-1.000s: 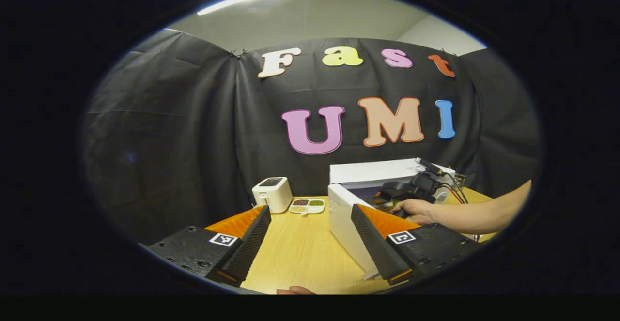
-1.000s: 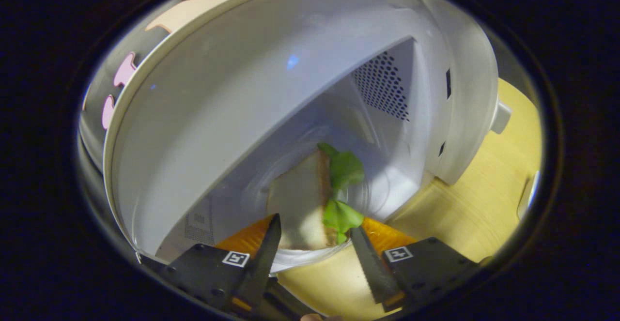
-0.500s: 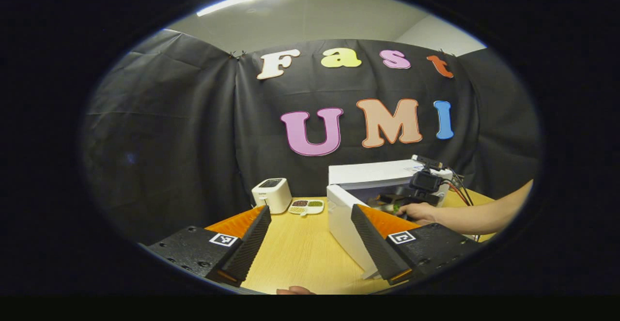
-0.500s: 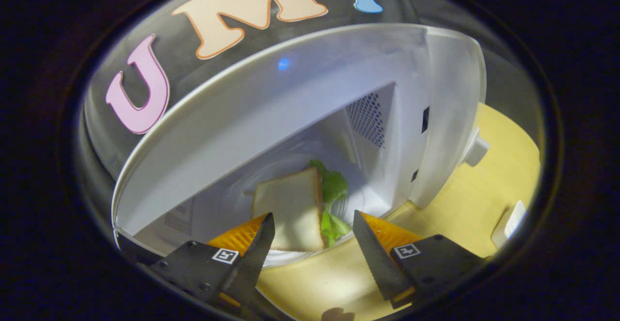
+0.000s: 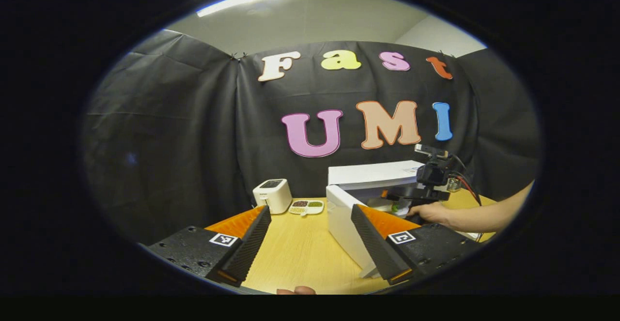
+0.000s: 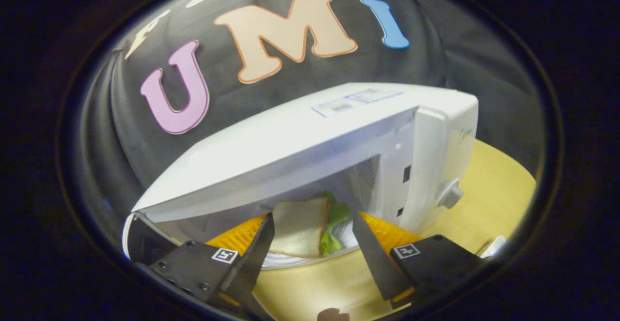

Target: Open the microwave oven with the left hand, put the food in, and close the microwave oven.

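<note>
Sandwich (image 6: 300, 226) sits on its plate (image 6: 310, 261) inside the microwave (image 6: 339, 132), just past the open front; bread with lettuce at one edge. Judge it soft and light: it would crush or shed filling under a hard pinch, so if you must shift it, take the plate rim rather than the bread. The door (image 5: 345, 229) looks stiff and light; push its free edge with your left gripper (image 5: 310, 243), whose fingers stand apart on nothing, near that door.

Your right gripper (image 6: 312, 248) is also spread wide and empty, the sandwich showing between its fingers but farther in. Compared with a second ago it has drawn back and up: the cavity that then loomed close now sits smaller, with the microwave's top and knob (image 6: 451, 195) showing.
</note>
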Demonstrator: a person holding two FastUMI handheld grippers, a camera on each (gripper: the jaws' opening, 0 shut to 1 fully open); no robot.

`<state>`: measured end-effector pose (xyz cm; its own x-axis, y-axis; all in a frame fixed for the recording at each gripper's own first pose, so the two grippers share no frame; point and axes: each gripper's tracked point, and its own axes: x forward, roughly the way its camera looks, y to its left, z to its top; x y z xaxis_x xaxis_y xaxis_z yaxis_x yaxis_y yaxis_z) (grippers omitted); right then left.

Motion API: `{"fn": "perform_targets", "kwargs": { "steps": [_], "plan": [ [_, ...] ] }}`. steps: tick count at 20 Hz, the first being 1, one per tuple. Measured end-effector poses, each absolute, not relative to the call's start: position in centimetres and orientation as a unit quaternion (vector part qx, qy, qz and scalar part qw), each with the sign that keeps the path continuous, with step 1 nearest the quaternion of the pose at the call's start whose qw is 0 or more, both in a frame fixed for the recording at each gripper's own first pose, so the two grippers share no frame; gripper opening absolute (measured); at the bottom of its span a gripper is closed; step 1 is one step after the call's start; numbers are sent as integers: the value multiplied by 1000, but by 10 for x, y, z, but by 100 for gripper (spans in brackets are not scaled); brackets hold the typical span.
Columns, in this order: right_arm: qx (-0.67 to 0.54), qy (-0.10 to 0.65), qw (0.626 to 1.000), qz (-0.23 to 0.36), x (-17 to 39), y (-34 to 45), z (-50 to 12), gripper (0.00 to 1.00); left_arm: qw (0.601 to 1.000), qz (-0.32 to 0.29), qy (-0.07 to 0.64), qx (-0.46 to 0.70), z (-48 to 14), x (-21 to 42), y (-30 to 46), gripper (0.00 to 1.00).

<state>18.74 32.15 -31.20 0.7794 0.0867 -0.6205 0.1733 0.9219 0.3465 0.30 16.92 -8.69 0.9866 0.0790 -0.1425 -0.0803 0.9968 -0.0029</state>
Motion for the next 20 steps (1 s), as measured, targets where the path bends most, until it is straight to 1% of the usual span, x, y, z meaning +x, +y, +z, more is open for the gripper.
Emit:
{"fn": "perform_targets", "kwargs": {
  "steps": [1,2,4,5,6,7,8,9,10,11,12,13,14,15,16,17,18,19,20],
  "plan": [
    [189,322,928,-16,184,317,-303,99,997,41,71,-6,-87,1,169,97],
    [184,311,932,-8,179,313,-294,91,996,43,72,-8,-89,0,170,97],
    [173,286,942,10,170,304,-275,92,996,48,76,-16,-92,-4,171,96],
    [171,274,946,22,166,302,-264,99,995,50,79,-22,-95,-7,172,97],
    [173,260,949,39,161,303,-253,99,995,52,79,-27,-97,-9,172,97],
    [172,249,952,56,156,303,-242,92,995,51,77,-31,-96,-12,171,97],
    [168,237,955,68,151,300,-233,92,996,49,70,-35,-95,-14,170,97],
    [163,224,958,78,147,297,-223,92,996,47,67,-40,-94,-14,169,100],
    [158,211,960,89,140,294,-212,99,996,47,66,-43,-96,-16,169,100],
    [152,201,963,98,135,288,-201,99,996,46,67,-45,-97,-18,168,96],
    [146,190,965,105,130,283,-191,99,996,43,67,-47,-98,-20,166,100],
    [139,177,968,113,125,278,-182,99,996,40,67,-47,-100,-23,163,100],
    [128,166,971,117,122,271,-176,91,996,42,69,-44,-102,-24,163,95],
    [117,157,973,120,116,265,-169,91,996,40,73,-38,-106,-25,161,93],
    [110,152,974,123,112,257,-164,99,996,41,79,-31,-111,-25,160,92],
    [107,148,975,125,108,251,-159,99,995,45,80,-23,-114,-23,161,88],
    [105,141,976,125,105,243,-154,99,995,44,91,-18,-122,-24,158,75],
    [104,133,978,125,104,236,-148,91,994,36,99,-18,-131,-26,151,62],
    [99,126,979,123,102,228,-143,91,994,28,104,-24,-138,-26,145,48]
  ]
}}
